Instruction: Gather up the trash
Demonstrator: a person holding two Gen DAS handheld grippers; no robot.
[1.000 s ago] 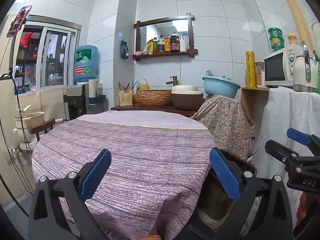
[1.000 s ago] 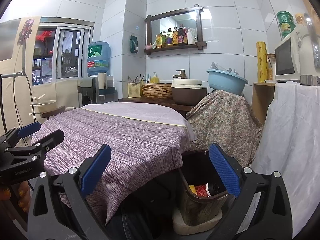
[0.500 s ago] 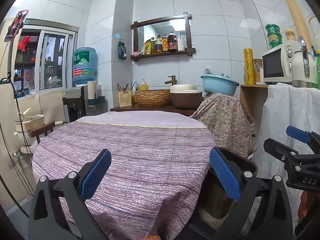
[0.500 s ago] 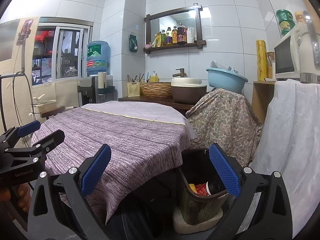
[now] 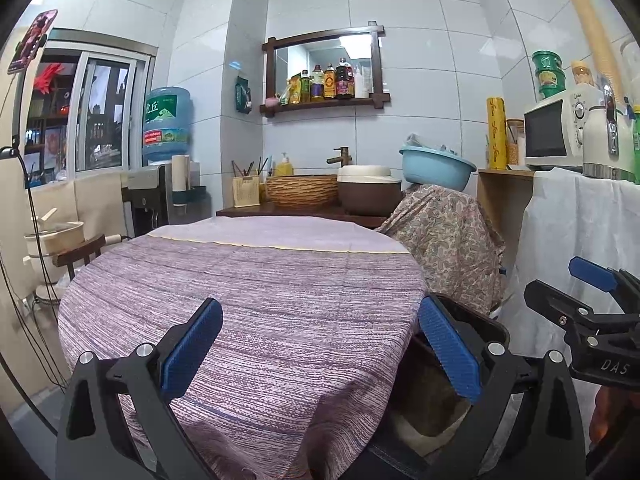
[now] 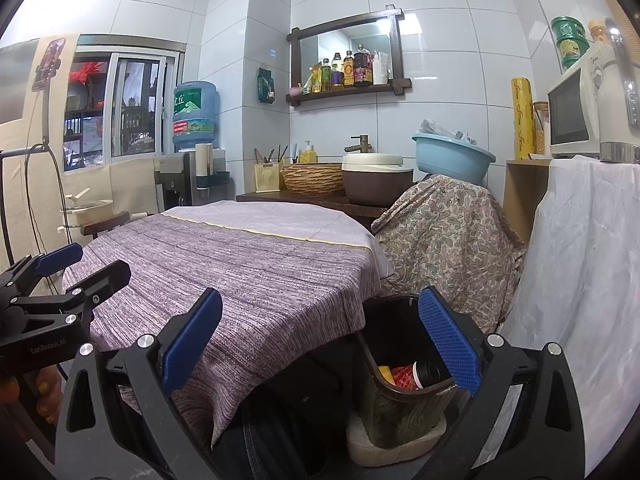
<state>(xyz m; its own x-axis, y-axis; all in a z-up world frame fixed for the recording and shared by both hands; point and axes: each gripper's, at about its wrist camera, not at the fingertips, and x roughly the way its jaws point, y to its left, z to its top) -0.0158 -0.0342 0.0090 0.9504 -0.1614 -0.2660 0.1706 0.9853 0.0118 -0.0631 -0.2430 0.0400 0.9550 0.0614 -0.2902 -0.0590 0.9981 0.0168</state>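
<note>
A dark trash bin (image 6: 394,408) stands on the floor right of the table, with a red item (image 6: 402,376), a yellow one and a dark can inside. In the left wrist view only its rim (image 5: 472,318) shows. My left gripper (image 5: 320,350) is open and empty over the near edge of the round table (image 5: 248,280) with its purple cloth. My right gripper (image 6: 320,350) is open and empty, above the table edge and the bin. Each gripper shows in the other's view, the left one (image 6: 64,276) and the right one (image 5: 576,292). No trash shows on the table.
A paisley-covered object (image 6: 448,232) stands behind the bin. A white-draped counter (image 6: 588,264) with a microwave (image 5: 554,134) is at the right. A sink shelf with a basket (image 5: 302,190), a brown pot and a blue basin (image 5: 436,168) is behind the table. A water dispenser (image 5: 166,128) is at the left.
Both views have tilted up and pulled back very slightly. Both grippers stay open and empty; nothing else moved.
</note>
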